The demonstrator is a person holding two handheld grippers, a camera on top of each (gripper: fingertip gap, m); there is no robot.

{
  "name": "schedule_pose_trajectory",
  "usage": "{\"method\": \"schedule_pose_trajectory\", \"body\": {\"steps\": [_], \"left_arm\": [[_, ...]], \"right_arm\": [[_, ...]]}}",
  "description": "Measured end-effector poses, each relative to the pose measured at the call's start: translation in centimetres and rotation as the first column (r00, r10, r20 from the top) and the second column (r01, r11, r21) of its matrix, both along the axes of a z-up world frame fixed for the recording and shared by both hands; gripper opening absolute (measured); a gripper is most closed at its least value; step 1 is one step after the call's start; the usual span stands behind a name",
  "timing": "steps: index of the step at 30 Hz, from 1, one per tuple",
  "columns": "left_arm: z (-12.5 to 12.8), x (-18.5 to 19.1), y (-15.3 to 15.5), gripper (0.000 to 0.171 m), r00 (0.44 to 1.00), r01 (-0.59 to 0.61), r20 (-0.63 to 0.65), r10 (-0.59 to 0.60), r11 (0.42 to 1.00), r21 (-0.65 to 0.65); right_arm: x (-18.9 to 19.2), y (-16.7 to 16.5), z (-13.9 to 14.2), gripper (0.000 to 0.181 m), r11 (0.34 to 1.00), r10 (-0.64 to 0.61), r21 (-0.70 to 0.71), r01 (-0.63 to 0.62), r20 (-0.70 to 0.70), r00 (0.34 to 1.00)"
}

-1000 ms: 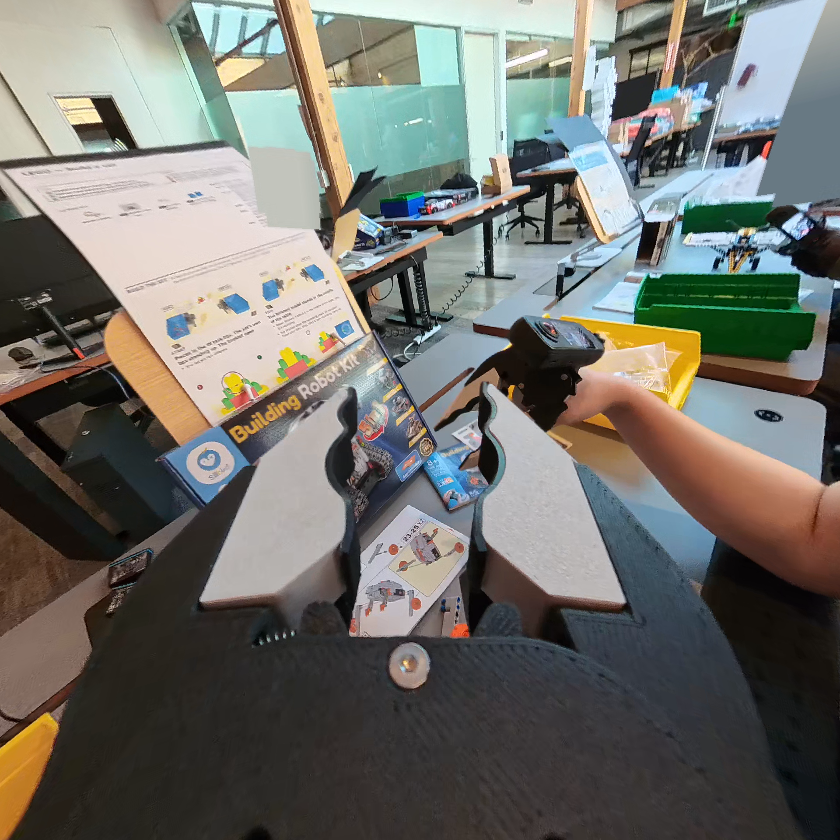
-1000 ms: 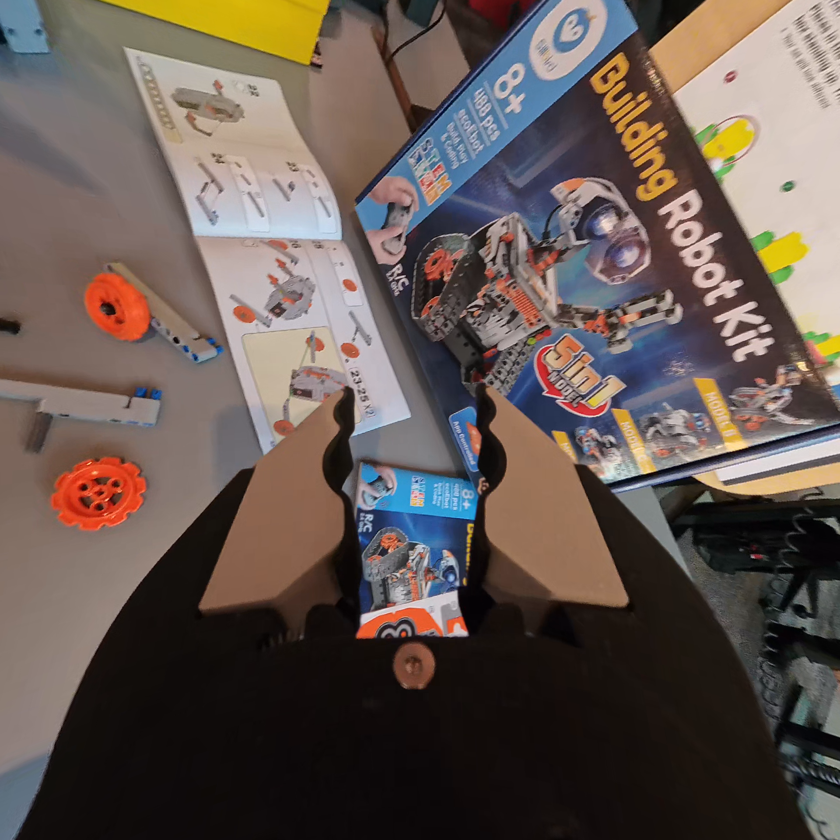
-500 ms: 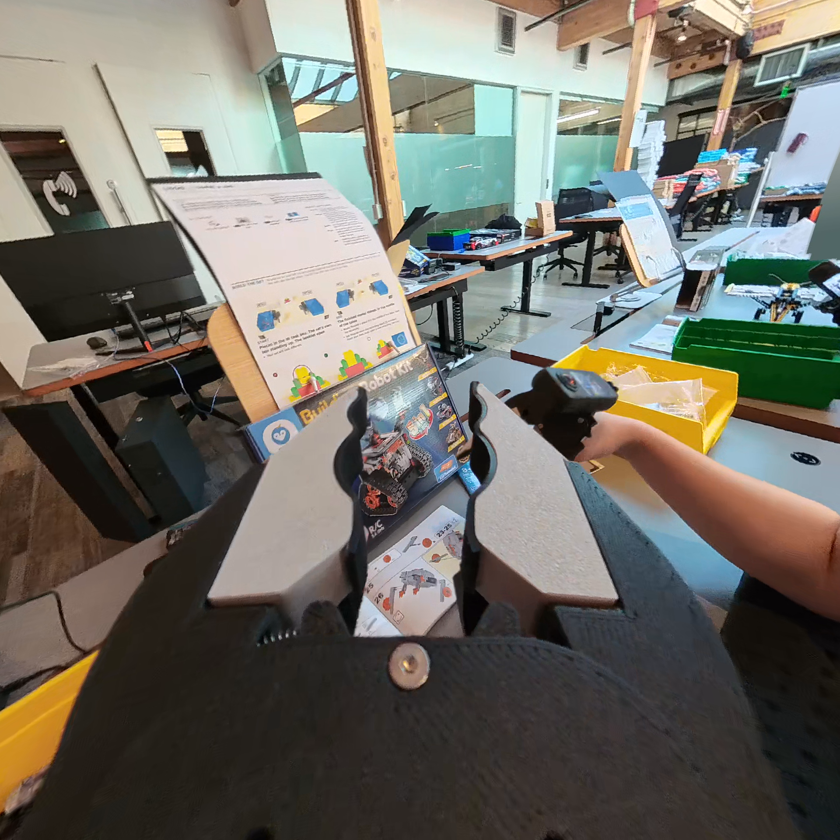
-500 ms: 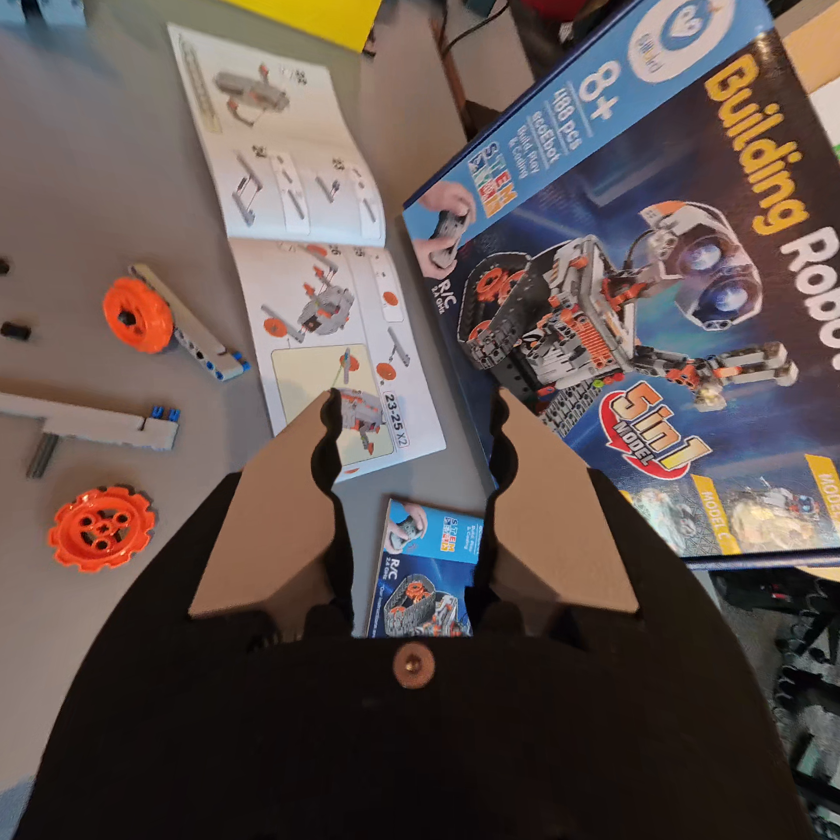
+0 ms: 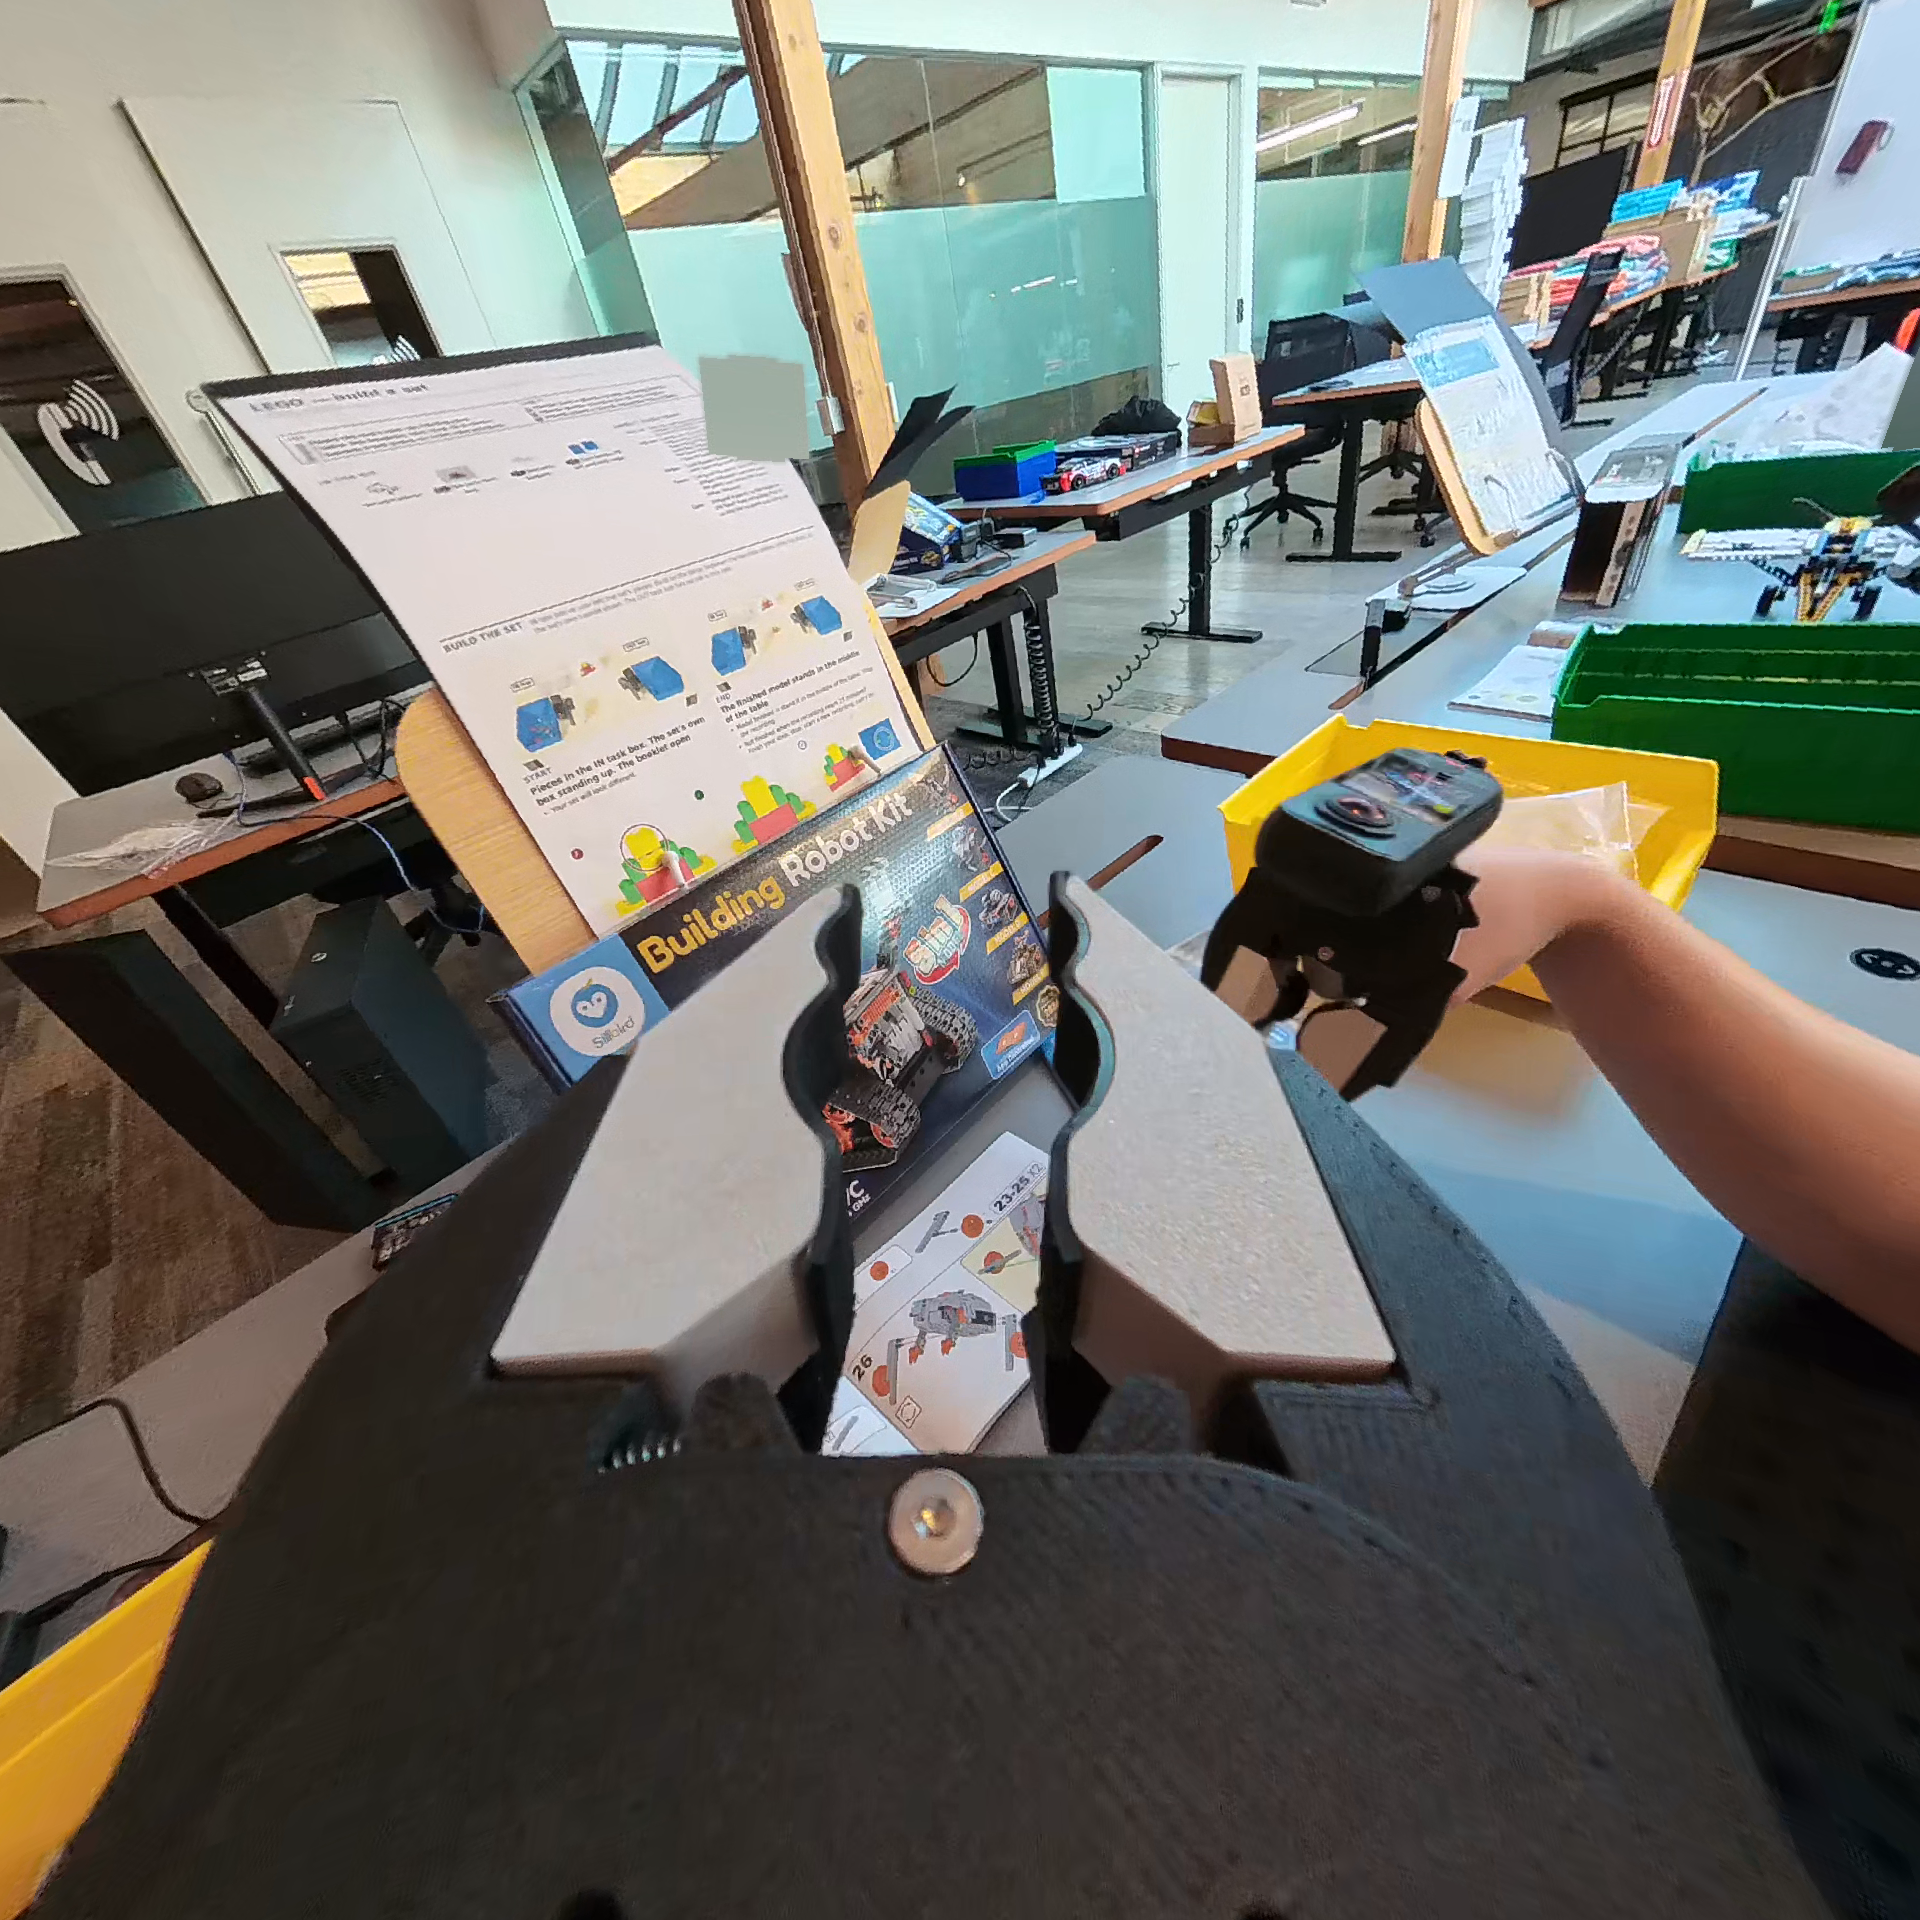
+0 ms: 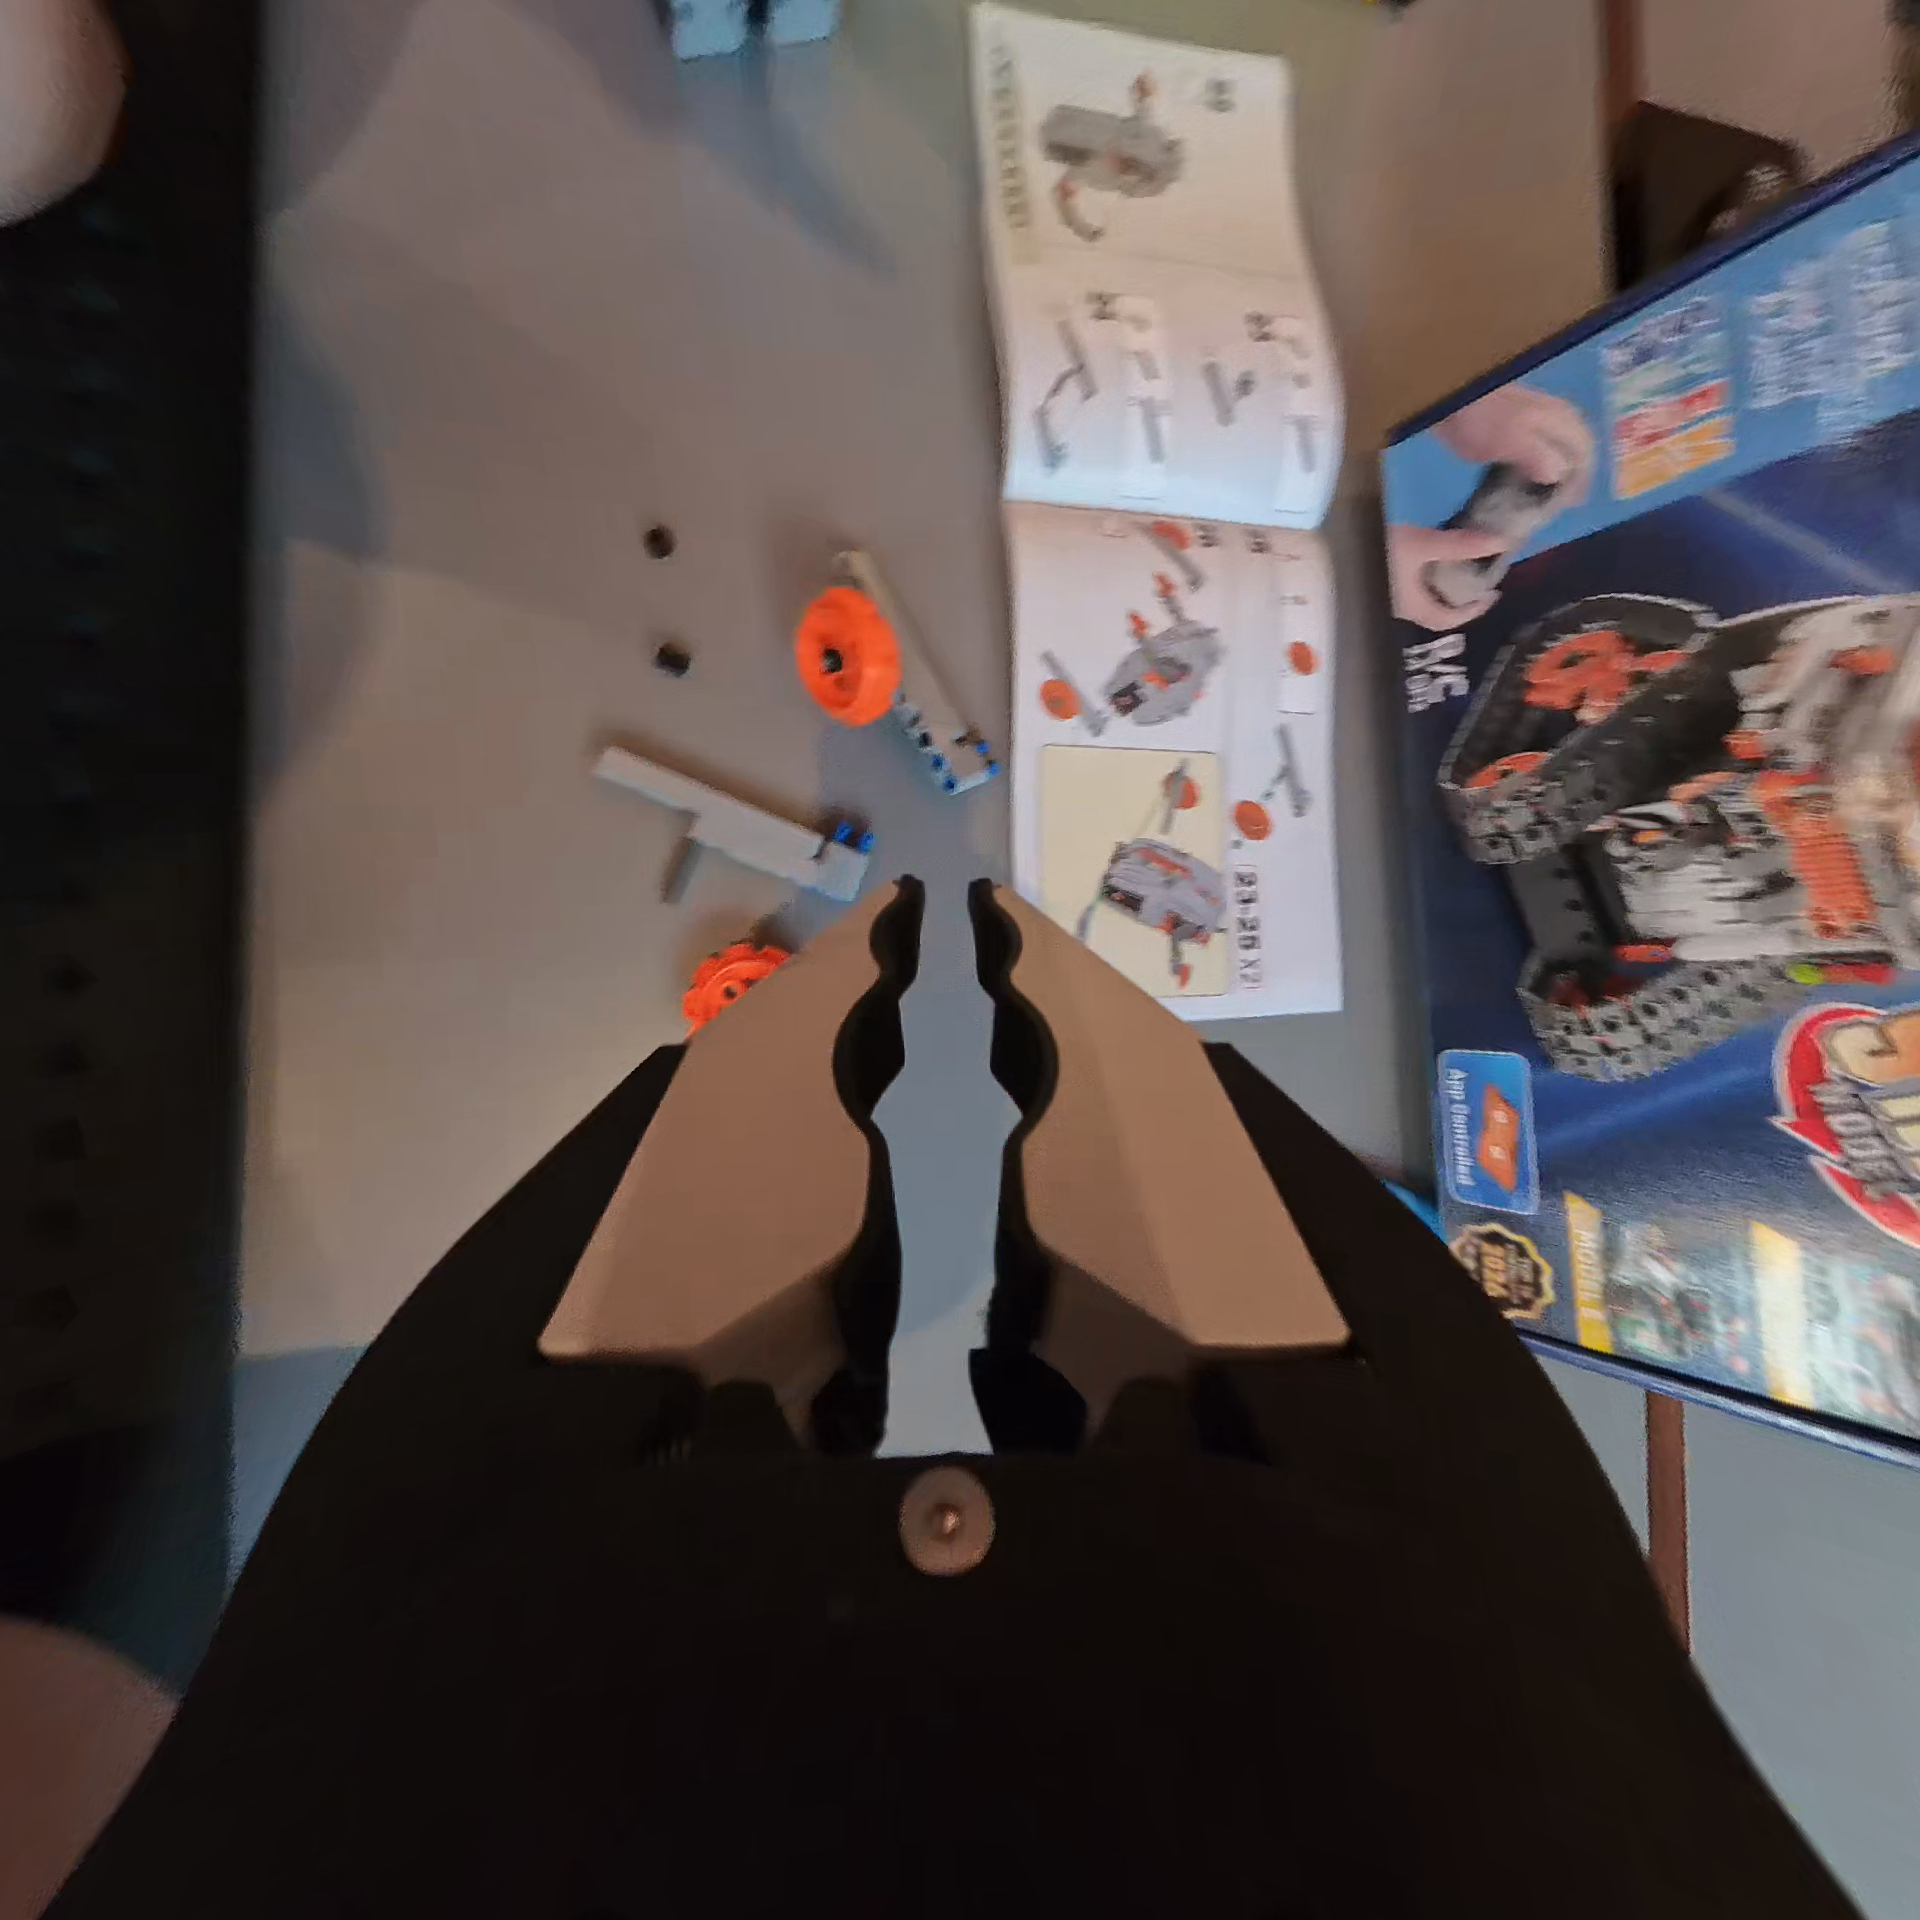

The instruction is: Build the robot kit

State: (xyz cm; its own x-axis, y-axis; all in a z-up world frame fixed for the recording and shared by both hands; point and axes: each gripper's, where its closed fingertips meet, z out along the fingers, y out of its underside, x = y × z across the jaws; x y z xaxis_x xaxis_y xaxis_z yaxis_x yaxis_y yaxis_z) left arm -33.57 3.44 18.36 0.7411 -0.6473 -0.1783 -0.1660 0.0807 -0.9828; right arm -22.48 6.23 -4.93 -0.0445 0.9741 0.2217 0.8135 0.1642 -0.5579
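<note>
My left gripper (image 5: pixel 956 899) is open and empty, held above the grey table. Through its gap I see a blue robot kit box (image 5: pixel 914 935) and an open instruction booklet (image 5: pixel 956 1278). My right gripper (image 6: pixel 945 891) is nearly shut with a thin gap and nothing in it; it also shows in the left wrist view (image 5: pixel 1320 1029). Its tips hover just right of a grey beam with blue pins (image 6: pixel 727 821). An orange gear (image 6: pixel 727 982) is partly hidden behind the left finger. An orange wheel on a beam (image 6: pixel 847 665) lies beyond. The booklet (image 6: pixel 1164 623) and box (image 6: pixel 1662 831) lie to the right.
Two small black pins (image 6: pixel 658 540) lie on the table. A printed sheet on a wooden stand (image 5: pixel 582 582) leans behind the box. A yellow bin (image 5: pixel 1621 790) and a green bin (image 5: pixel 1745 717) stand at the right. A person's arm (image 5: pixel 1714 1070) reaches in. Another yellow bin corner (image 5: pixel 62 1704) is at bottom left. Tip to tip, the grippers are about 25 centimeters apart. My left tips are about 35 centimeters from the orange gear (image 6: pixel 727 982), my right tips only 11 centimeters.
My right gripper has moved left, away from the box and the small blue booklet, to beside the loose parts, and its jaws have closed to a thin gap. My left gripper stays open.
</note>
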Motion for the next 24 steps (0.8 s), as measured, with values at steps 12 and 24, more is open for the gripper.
{"method": "schedule_pose_trajectory", "body": {"steps": [12, 24], "left_arm": [[-2.7, 3.4, 0.9, 0.03, 0.992, 0.048, -0.113, -0.057, 0.995, -0.084], [-2.1, 1.6, 0.4, 0.031, 0.996, 0.012, -0.09, -0.018, 0.997, -0.073]], "right_arm": [[3.9, -4.7, -8.2, 0.063, 0.922, -0.013, -0.338, 0.188, 0.459, 0.888], [4.1, -3.5, -10.7, 0.056, 0.953, -0.004, -0.244, 0.178, 0.578, 0.816]]}}
